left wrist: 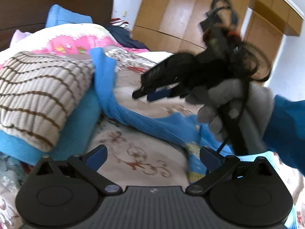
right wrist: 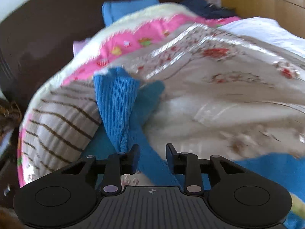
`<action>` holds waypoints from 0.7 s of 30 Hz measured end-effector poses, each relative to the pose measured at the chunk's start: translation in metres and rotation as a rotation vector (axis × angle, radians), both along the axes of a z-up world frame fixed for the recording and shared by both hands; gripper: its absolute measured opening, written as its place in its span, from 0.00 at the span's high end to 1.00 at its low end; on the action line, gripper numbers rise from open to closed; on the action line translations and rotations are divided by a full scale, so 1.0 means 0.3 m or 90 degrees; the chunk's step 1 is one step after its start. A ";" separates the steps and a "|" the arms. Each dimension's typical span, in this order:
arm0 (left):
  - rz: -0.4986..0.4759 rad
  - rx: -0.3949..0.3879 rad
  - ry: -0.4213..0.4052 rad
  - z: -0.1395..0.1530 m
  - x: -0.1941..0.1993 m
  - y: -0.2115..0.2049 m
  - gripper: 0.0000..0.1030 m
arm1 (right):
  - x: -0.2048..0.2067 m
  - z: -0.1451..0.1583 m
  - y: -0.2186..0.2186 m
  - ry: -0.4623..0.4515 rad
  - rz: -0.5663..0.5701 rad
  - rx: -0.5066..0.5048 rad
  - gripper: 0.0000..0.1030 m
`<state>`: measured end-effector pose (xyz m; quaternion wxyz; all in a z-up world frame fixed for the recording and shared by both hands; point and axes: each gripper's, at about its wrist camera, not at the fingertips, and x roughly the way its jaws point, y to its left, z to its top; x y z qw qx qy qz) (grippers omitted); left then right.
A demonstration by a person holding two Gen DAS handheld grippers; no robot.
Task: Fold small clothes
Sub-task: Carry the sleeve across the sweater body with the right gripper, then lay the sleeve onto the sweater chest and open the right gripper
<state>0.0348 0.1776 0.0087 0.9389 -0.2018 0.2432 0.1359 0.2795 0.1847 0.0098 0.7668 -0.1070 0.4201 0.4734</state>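
Blue ribbed knit garment (right wrist: 116, 103) sprawls unfolded on the bed (right wrist: 219, 99) ahead of both tools, our left hand-held gripper (left wrist: 152, 155) gaping empty, our right hand-held gripper (right wrist: 152, 153) part open beside a bunched end, so we judge folding barely begun.

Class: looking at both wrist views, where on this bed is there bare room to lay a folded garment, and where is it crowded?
Bare floral bedspread lies between the striped blanket and the blue knit garment, and more spreads right of the garment. Crowded: the pink quilt and pile by the headboard.
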 end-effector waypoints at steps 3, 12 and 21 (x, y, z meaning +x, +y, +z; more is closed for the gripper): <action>-0.004 -0.007 0.002 -0.010 0.011 0.011 0.00 | 0.011 -0.063 0.058 0.035 0.018 -0.005 0.70; -0.009 -0.012 0.032 -0.037 0.050 0.017 0.00 | 0.013 -0.112 0.109 0.055 0.017 -0.011 0.96; -0.028 0.028 0.028 -0.031 0.063 -0.036 0.00 | -0.031 0.130 -0.327 0.014 -0.193 0.194 0.96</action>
